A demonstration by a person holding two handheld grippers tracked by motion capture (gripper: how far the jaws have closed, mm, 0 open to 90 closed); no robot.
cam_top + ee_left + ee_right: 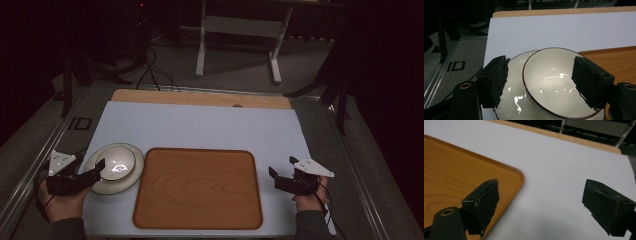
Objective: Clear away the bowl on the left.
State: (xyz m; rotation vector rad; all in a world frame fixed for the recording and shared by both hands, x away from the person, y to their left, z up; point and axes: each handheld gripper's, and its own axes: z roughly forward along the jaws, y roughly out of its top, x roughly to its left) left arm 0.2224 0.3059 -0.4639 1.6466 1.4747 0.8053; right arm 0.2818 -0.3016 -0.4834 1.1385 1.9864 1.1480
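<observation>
Glossy and dark-rimmed, the white bowl point(554, 82) sits on its plate point(514, 100) between the wide-open left tongs point(544, 85); right tongs point(549, 207) gape too.

Dim overall, dark surroundings; glare streaks on the bowl point(554, 82), near tongs soft.

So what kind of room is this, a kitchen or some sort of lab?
Probably a lab or recording workspace, not a kitchen: a white mat covers the table, loose cables trail over grey carpet beyond, and a person holds a black tool in each hand.
</observation>
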